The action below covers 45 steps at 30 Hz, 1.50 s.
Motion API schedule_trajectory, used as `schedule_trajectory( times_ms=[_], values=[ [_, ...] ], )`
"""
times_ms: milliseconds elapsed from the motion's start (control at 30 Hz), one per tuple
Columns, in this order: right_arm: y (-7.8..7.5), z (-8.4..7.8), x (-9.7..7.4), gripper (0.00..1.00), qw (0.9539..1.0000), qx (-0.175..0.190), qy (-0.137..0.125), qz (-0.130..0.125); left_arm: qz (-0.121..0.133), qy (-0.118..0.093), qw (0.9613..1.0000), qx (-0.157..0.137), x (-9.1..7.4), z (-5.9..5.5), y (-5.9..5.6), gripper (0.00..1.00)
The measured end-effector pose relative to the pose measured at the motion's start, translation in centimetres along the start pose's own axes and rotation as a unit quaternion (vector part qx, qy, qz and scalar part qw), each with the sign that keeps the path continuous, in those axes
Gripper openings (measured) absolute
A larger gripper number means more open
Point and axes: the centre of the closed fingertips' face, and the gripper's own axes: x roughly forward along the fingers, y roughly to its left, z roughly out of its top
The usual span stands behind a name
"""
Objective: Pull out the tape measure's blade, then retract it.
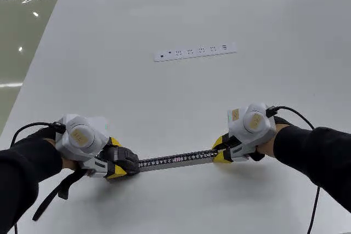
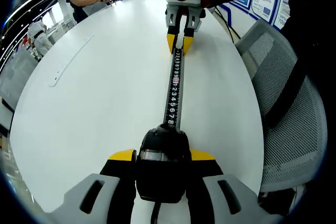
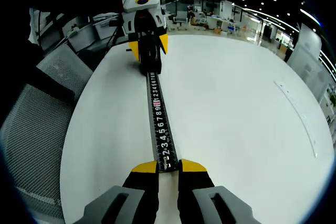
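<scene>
White table [image 1: 164,20]: power strip [image 1: 195,51], tape measure [image 1: 124,159] with blade [image 1: 175,160] drawn; glossy floor [image 1: 22,9] beyond.

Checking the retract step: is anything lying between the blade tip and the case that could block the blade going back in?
Nothing visible. The blade spans bare table between the right gripper at its tip and the case in the left gripper; the power strip lies well aside.
</scene>
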Motion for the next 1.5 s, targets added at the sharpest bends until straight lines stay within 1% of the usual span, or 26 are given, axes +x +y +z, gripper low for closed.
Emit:
schedule_trajectory(
  times_ms=[1500],
  values=[
    [-0.3,-1.6,-1.2,0.08,1.0,0.006,0.004,-0.006,0.002,-0.002,1.0,-0.002,0.0,0.1,0.0,0.31]
  ],
)
